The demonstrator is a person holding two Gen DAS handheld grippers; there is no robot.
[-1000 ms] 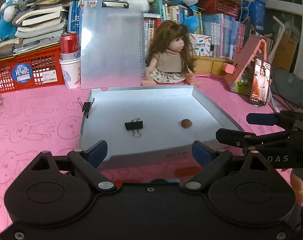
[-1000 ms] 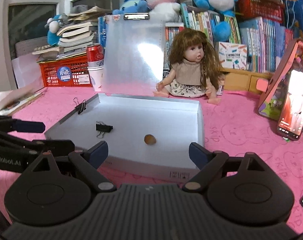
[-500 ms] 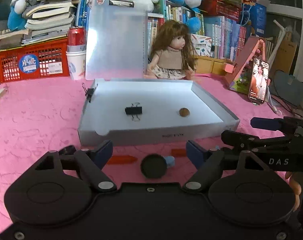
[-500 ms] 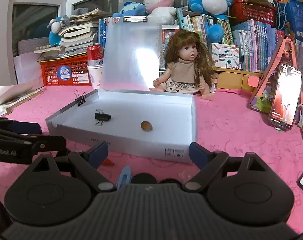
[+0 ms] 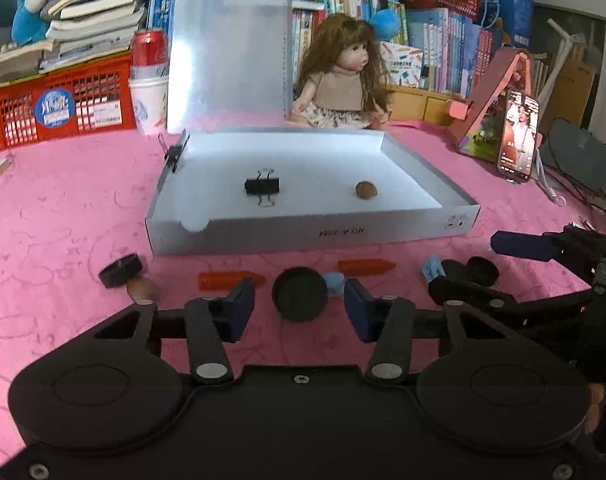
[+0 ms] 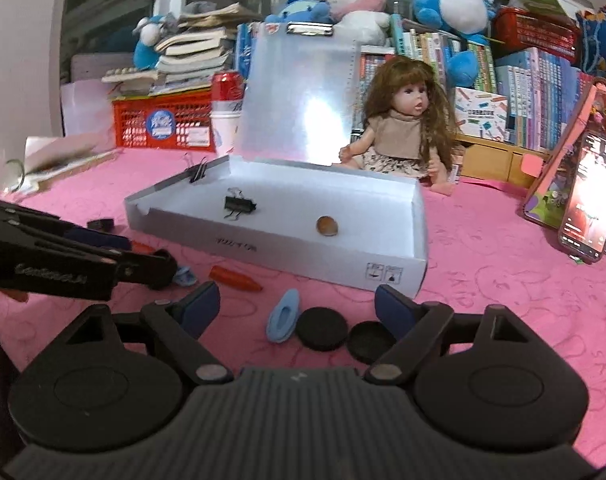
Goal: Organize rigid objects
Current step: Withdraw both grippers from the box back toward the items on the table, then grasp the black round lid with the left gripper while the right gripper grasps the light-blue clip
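Note:
A shallow white box [image 5: 311, 236] [image 6: 287, 248] lies on the pink cloth; inside are a black binder clip [image 5: 262, 186] [image 6: 240, 205] and a brown nut [image 5: 366, 190] [image 6: 327, 225]. In front of it lie two orange pieces [image 5: 227, 279] [image 5: 366, 266], several black round caps [image 5: 300, 293] [image 5: 120, 270] [image 6: 321, 328] [image 6: 371, 341], a brown nut [image 5: 141, 289] and a small blue shoe [image 6: 283, 315]. My left gripper [image 5: 299, 308] is open, straddling a black cap. My right gripper [image 6: 297, 306] is open above the shoe and caps.
A binder clip [image 5: 174, 155] grips the box's left wall. Behind the box stand a clipboard [image 5: 227, 60], a doll [image 5: 339, 80], a red crate [image 5: 63, 104], a can on a cup [image 5: 149, 80] and books. A phone [image 5: 517, 136] leans at right.
Both grippers have pulled back from the box toward the near table edge. The small objects in front of the box have come into view. Both stay open.

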